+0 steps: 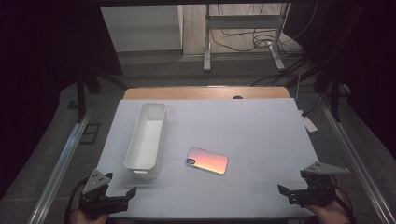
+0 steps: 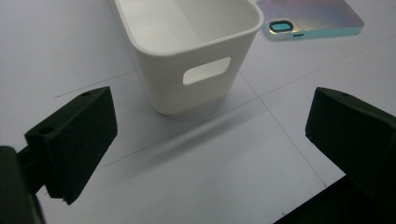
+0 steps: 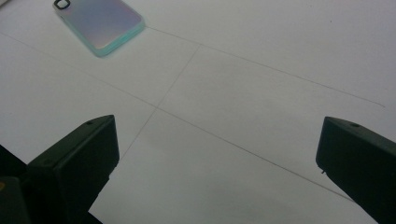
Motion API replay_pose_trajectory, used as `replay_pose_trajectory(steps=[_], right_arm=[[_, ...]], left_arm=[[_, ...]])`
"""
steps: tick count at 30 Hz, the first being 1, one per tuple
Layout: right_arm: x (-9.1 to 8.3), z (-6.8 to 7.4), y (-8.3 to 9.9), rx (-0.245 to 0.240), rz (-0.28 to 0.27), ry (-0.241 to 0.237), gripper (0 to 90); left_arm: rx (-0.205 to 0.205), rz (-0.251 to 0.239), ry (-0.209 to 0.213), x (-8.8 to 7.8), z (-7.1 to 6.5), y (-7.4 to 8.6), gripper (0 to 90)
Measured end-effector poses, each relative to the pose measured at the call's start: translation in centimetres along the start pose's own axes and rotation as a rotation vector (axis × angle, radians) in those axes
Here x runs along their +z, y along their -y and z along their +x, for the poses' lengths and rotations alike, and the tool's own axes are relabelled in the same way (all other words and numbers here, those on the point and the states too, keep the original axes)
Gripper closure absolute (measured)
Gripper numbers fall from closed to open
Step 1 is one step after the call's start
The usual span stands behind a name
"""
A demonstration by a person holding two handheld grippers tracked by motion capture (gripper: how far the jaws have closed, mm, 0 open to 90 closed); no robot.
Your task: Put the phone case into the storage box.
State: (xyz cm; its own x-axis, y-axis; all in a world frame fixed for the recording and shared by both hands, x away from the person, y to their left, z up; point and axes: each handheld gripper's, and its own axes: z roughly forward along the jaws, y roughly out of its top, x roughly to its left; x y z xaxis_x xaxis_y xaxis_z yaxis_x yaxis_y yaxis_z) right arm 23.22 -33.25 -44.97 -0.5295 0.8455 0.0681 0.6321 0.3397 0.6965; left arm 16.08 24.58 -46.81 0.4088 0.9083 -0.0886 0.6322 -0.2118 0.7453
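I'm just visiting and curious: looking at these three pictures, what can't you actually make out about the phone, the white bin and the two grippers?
- Phone: it lies back up, so its screen is hidden; the left gripper view's top edge cuts it off.
- White bin: in the left gripper view its far end is cut off.
- Left gripper and right gripper: the hands holding them are cut by the high view's bottom edge.

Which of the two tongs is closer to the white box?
The left tongs. The white box stands just ahead of them, while the right tongs wait across the table.

Lab: curtained rig [image 1: 56, 46], floor cables [image 1: 261, 42]
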Motion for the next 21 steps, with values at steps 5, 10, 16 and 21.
replay_pose_trajectory(steps=[5, 10, 16, 21], right_arm=[[0.02, 0.13, 0.01, -0.009, -0.001, -0.003, 0.0], [0.02, 0.15, -0.01, -0.011, 0.002, -0.002, 0.0], [0.01, 0.17, -0.02, -0.013, 0.002, -0.002, 0.0], [0.05, 0.14, -0.03, -0.015, 0.002, -0.007, 0.0]], left_arm=[[-0.006, -0.002, 0.002, -0.01, 0.08, 0.01, 2.9], [-0.012, -0.008, 0.007, -0.08, 0.18, 0.05, 2.9], [-0.004, -0.011, 0.009, -0.11, 0.12, 0.07, 2.5], [-0.016, -0.023, 0.014, -0.23, 0.25, 0.13, 1.2]])
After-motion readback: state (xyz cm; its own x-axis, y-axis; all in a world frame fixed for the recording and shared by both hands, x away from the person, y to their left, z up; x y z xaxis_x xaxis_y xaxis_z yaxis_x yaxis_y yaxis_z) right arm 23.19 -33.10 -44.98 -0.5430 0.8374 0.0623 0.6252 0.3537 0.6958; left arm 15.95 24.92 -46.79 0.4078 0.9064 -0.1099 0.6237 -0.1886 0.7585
